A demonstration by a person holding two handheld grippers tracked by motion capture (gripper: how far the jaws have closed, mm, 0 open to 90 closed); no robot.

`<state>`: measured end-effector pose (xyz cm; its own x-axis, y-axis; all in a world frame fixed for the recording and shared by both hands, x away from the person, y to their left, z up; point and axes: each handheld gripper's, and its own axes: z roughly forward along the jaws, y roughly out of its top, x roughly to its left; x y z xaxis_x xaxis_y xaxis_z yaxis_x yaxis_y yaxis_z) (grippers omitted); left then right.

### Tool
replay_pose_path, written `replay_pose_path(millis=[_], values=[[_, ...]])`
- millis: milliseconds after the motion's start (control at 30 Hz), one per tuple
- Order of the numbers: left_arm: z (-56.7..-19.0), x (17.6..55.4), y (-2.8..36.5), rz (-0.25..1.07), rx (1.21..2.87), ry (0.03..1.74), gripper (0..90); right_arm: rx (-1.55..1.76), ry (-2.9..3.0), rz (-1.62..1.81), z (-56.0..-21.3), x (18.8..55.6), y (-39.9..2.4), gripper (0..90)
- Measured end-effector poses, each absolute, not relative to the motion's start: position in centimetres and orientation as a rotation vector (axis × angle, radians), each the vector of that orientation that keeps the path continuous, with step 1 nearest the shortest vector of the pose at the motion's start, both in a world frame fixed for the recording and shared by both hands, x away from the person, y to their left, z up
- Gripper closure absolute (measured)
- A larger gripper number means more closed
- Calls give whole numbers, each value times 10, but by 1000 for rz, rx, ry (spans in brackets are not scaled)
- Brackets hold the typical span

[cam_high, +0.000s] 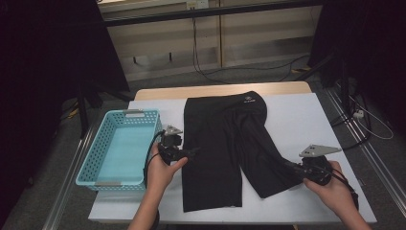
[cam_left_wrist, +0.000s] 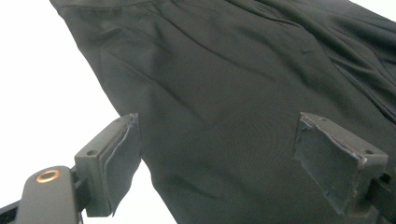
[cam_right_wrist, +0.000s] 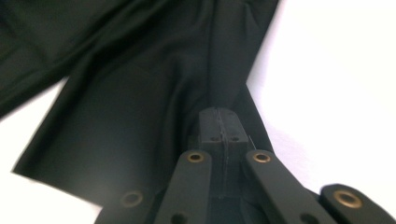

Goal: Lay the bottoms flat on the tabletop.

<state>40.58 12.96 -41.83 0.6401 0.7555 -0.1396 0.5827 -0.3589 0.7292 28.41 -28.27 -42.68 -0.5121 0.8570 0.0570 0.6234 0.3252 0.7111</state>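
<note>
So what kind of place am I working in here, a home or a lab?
Most likely a lab or recording studio, not a home: dark curtains hang on both sides, loose cables trail over the floor behind the table, and metal rails run alongside it.

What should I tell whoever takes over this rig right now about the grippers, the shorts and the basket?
Right gripper: shut on the outer edge of the black shorts' right leg, near its hem, fabric bunched at the pinch.
Left gripper: open, jaws wide over the edge of the left leg, not gripping.
Shorts lie spread flat on the white table, waistband at the far side.
Blue basket sits left of the shorts with nothing in it.
Done: right grip taken. Left: probably close the left gripper, fold, then move the shorts to the basket.
</note>
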Motion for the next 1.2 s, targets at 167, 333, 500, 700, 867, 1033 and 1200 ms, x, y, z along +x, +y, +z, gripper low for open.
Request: replay_pose_path(millis=[167, 333, 500, 700, 867, 1033, 1200], values=[[-418, 406, 130, 279, 2071, 1040, 161, 1302, 2307, 988, -432, 288, -270, 868], [-419, 407, 132, 274, 2070, 1046, 161, 1310, 2239, 965, -430, 306, -266, 670], [-419, 407, 132, 285, 2077, 1046, 161, 1399, 2124, 971, -435, 338, -275, 583], [-418, 405, 133, 299, 2094, 1039, 160, 1551, 2063, 1031, -453, 368, -281, 587], [-420, 404, 139, 299, 2091, 1065, 159, 1567, 2066, 1081, -456, 378, -274, 634], [-419, 404, 138, 306, 2087, 1066, 159, 1526, 2138, 1048, -457, 385, -263, 847], [-422, 405, 137, 295, 2098, 1066, 160, 1478, 2140, 1066, -453, 385, -258, 900]])
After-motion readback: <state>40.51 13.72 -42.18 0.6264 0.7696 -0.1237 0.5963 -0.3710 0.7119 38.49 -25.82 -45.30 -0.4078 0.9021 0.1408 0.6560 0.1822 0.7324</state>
